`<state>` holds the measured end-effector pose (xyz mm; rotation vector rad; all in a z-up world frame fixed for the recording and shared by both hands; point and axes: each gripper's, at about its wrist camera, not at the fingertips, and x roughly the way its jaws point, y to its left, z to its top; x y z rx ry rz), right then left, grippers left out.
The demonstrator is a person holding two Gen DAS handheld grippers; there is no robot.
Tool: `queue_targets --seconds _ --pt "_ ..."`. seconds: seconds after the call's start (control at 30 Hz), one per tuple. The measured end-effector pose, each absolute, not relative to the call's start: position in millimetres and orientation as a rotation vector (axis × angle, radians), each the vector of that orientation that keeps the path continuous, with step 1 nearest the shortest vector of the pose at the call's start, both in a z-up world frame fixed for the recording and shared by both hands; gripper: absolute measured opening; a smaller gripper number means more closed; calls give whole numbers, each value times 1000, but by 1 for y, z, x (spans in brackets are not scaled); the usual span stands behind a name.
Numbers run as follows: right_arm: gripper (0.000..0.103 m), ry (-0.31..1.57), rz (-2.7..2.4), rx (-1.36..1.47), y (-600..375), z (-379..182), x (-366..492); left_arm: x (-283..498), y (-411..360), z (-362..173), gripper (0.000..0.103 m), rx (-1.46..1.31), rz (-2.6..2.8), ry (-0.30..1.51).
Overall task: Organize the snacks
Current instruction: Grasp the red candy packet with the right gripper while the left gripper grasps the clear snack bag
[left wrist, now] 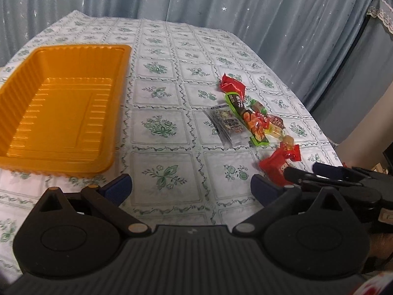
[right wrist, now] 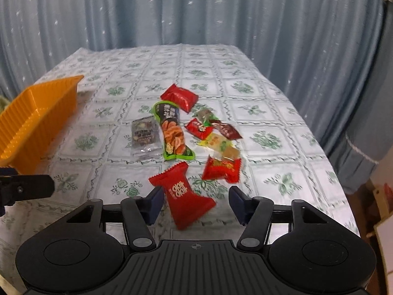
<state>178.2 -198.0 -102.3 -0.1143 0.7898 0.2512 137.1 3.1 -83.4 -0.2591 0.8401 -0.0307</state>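
While the orange plastic tray (left wrist: 61, 103) sits empty at the table's left, I bring my right gripper (right wrist: 194, 202) down over the nearest red snack packet (right wrist: 183, 194), which lies between its parted jaws; the left pad looks touching or just beside the wrapper, the right pad apart. My left gripper (left wrist: 191, 186) hangs spread and empty above the floral tablecloth (left wrist: 159, 78). I judge the squeeze should land across the packet's narrow waist, clear of the other red packet (right wrist: 222, 169) beyond it.
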Motion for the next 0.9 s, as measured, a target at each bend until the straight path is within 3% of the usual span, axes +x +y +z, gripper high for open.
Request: queue_targets --seconds 0.23,0.47,0.9 --pt "46 819 325 -233 -183 -121 194 150 -1 -91 102 -259 -44 835" --pt "29 841 345 -253 -177 -131 201 154 -8 -94 99 -254 -66 838" --pt "27 804 196 25 -223 -103 209 198 -33 -98 78 -272 -95 764"
